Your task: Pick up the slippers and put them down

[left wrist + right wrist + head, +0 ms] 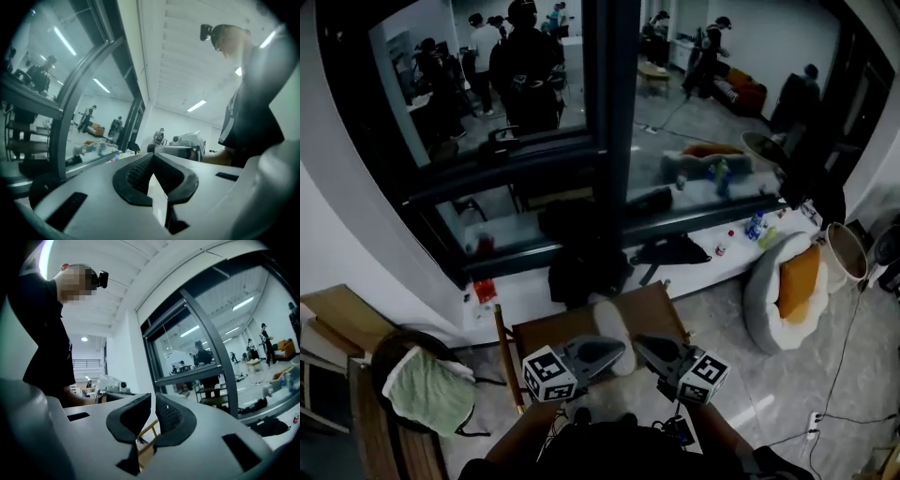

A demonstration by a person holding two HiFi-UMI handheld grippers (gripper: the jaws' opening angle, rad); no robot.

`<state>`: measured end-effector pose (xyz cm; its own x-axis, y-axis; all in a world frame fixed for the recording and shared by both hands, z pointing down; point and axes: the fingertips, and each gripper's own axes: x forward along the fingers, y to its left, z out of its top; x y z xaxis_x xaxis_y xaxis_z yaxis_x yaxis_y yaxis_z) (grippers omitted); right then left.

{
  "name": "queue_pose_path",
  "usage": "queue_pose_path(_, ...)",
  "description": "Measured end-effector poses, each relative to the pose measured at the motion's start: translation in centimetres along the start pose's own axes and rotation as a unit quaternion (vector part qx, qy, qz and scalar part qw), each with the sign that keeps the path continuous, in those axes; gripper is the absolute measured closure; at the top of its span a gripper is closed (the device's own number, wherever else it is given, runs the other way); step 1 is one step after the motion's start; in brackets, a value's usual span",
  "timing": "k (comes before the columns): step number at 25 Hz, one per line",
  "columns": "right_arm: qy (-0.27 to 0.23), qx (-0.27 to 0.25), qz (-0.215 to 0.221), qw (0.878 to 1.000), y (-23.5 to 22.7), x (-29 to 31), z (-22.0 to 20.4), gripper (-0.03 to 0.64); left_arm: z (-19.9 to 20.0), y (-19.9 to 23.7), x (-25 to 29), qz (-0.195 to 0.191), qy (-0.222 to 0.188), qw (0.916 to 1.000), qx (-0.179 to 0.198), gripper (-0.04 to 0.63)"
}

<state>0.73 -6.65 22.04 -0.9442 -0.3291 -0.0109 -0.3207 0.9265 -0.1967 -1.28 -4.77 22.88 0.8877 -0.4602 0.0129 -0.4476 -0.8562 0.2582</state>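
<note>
Both grippers are held high and close under the head camera, tips nearly facing each other. My left gripper (pixel 617 349) has its jaws closed together with nothing between them (pixel 153 158). My right gripper (pixel 641 345) shows only a thin slit between its dark pads (pixel 153 401), also with nothing in it. Just beyond the left gripper, a pale slipper-shaped thing (pixel 607 321) lies on a brown board (pixel 652 309) on the floor, partly hidden by the gripper. No second slipper can be made out.
A big dark-framed window (pixel 609 141) fills the far side, with a white sill (pixel 727 251) holding bottles. A chair with a green cloth (pixel 427 392) stands at the left. At the right are a grey round seat with an orange cushion (pixel 795 279), a basket (pixel 847 251) and floor cables (pixel 825 412).
</note>
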Motion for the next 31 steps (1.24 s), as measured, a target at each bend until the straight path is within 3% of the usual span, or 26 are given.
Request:
queue_pose_path(6, -0.036, -0.019, 0.000, 0.999, 1.9, 1.0, 2.6, 0.574, 2.1, -0.6, -3.2, -0.011, -0.026, 0.9992, 0.029, 0.586)
queue_pose_path(10, -0.030, -0.034, -0.001, 0.999, 1.6, 1.6, 1.7, 0.574, 1.8, -0.2, -3.9, -0.009, -0.028, 0.9987, 0.040, 0.586)
queue_pose_path(24, -0.029, -0.039, -0.013, 0.999, -0.2, 1.5, 1.1, 0.574, 2.0, 1.3, -3.7, -0.025, -0.047, 0.9978, 0.040, 0.586)
queue_pose_path(31, -0.017, -0.042, -0.016, 0.999, -1.0, 1.6, 1.0, 0.574, 1.4, 1.8, -2.8, -0.025, -0.033, 0.9981, 0.046, 0.586)
